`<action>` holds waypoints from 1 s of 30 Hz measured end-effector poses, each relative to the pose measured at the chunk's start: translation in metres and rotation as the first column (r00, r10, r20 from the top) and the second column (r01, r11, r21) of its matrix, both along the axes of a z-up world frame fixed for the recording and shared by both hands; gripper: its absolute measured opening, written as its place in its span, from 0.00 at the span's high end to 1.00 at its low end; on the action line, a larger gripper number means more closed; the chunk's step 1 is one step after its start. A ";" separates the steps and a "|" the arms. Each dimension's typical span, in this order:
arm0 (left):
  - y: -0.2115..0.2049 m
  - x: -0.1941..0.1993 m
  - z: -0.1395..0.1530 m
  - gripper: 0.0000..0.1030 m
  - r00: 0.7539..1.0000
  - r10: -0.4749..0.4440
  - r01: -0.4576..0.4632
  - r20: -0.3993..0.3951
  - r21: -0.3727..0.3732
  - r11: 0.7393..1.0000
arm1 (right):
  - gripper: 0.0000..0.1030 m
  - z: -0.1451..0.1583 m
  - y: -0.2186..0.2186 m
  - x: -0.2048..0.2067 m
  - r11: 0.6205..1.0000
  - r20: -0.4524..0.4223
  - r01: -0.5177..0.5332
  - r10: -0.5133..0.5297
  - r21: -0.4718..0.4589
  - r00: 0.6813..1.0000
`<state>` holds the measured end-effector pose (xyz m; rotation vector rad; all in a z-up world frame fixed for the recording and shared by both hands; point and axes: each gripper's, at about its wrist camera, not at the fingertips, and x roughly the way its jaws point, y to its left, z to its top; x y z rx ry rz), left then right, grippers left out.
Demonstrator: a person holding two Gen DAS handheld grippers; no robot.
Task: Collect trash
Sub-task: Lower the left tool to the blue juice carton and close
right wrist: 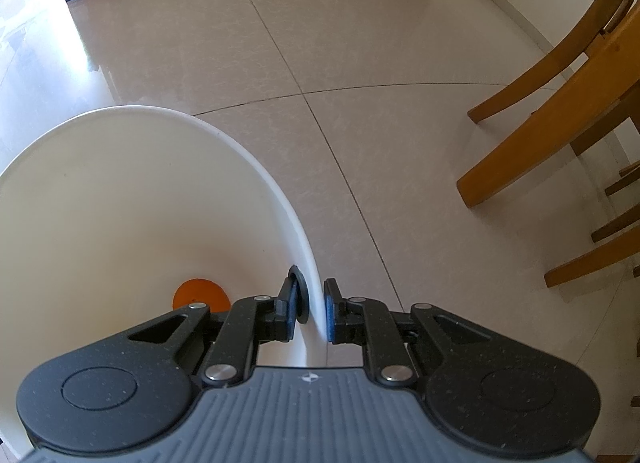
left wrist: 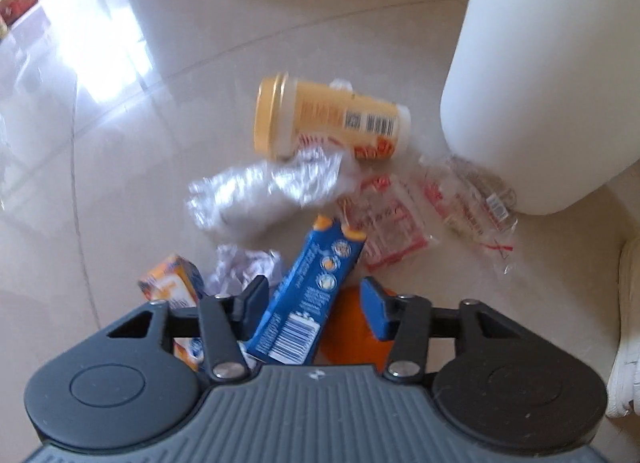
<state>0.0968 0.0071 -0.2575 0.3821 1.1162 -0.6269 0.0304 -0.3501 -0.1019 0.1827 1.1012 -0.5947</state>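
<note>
Your left tool (left wrist: 310, 299) is down over the trash pile with the blue carton (left wrist: 304, 303) between its jaws; the left pad looks against it, but there's a gap at the right pad, so not gripping. No earlier frame, so that's all on the jaws. The carton has a barcode and round orange icons; its print is too blurred to read. An orange carton (left wrist: 172, 287) lies to its left, crumpled paper (left wrist: 244, 267) and clear plastic (left wrist: 264, 195) beyond it, and a yellow cup (left wrist: 320, 119) lies on its side with a barcode, text unreadable. Two clear wrappers (left wrist: 400, 223) with red print lie beside the white bin (left wrist: 540, 75). Your right tool (right wrist: 310, 313) is clenched on the bin's rim (right wrist: 314, 283), an orange disc (right wrist: 200, 295) inside. The tile floor (right wrist: 360, 63) is open ahead; wooden chair legs (right wrist: 540, 135) stand right.
</note>
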 end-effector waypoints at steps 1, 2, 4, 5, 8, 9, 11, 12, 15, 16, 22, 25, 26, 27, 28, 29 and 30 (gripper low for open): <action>0.002 -0.002 -0.005 0.53 1.000 -0.004 0.004 -0.003 -0.005 1.000 | 0.84 0.000 0.000 0.000 1.000 0.000 0.001 -0.001 0.001 1.000; -0.001 -0.002 -0.007 0.53 1.000 -0.015 0.015 -0.003 -0.002 1.000 | 0.84 0.000 0.000 0.000 1.000 0.000 0.003 -0.003 0.001 1.000; -0.002 -0.004 -0.014 0.53 1.000 -0.027 0.027 0.006 0.017 0.999 | 0.84 0.001 0.000 0.000 1.000 -0.001 0.005 -0.005 0.002 1.000; -0.003 -0.002 -0.017 0.53 1.000 -0.024 0.024 0.007 0.025 0.999 | 0.84 0.001 0.001 0.001 1.000 -0.001 0.006 -0.006 0.001 1.000; -0.003 0.005 -0.030 0.53 1.000 -0.006 0.006 0.001 0.048 0.999 | 0.83 0.001 0.001 0.001 1.000 -0.002 0.003 -0.003 -0.002 1.000; -0.003 0.007 -0.034 0.53 1.000 0.002 -0.002 -0.006 0.055 0.998 | 0.84 0.001 0.001 0.001 1.000 -0.002 0.004 -0.004 -0.001 1.000; -0.002 0.010 -0.041 0.56 0.999 0.022 -0.021 -0.024 0.070 0.997 | 0.84 0.001 0.001 0.001 1.000 -0.002 0.006 -0.006 0.000 1.000; -0.001 0.011 -0.043 0.57 0.999 0.036 -0.034 -0.032 0.065 0.997 | 0.83 0.001 0.001 0.001 1.000 -0.002 0.007 -0.007 0.000 1.000; 0.002 0.011 -0.043 0.57 0.998 0.053 -0.051 -0.044 0.055 0.997 | 0.83 0.001 0.000 0.001 1.000 -0.002 0.007 -0.007 0.001 1.000; 0.003 0.012 -0.043 0.57 0.998 0.050 -0.048 -0.048 0.051 0.998 | 0.83 0.001 0.000 0.001 1.000 -0.001 0.008 -0.008 0.001 1.000; -0.006 0.024 -0.053 0.57 0.998 0.025 -0.021 -0.060 0.068 0.997 | 0.83 0.001 0.002 0.001 1.000 -0.005 0.000 0.000 -0.011 1.000; -0.009 0.026 -0.057 0.57 0.998 0.023 -0.018 -0.060 0.074 0.997 | 0.83 0.001 0.001 0.001 1.000 -0.004 0.006 -0.006 -0.006 1.000; -0.009 0.026 -0.057 0.58 0.998 0.026 -0.021 -0.060 0.075 0.997 | 0.83 0.001 0.001 0.001 1.000 -0.004 0.008 -0.008 -0.004 1.000; -0.009 0.026 -0.057 0.59 0.998 0.028 -0.024 -0.058 0.079 0.997 | 0.83 0.001 0.001 0.002 1.000 -0.005 0.008 -0.008 -0.004 1.000; -0.009 0.025 -0.056 0.61 0.998 0.027 -0.023 -0.053 0.083 0.996 | 0.83 0.001 0.001 0.002 1.000 -0.004 0.007 -0.007 -0.005 1.000; -0.010 0.024 -0.056 0.62 0.999 0.025 -0.020 -0.048 0.089 0.996 | 0.83 0.001 0.001 0.002 1.000 -0.004 0.006 -0.006 -0.006 1.000; -0.009 0.023 -0.056 0.63 0.999 0.027 -0.022 -0.048 0.090 0.996 | 0.83 0.001 0.001 0.002 1.000 -0.003 0.006 -0.006 -0.005 1.000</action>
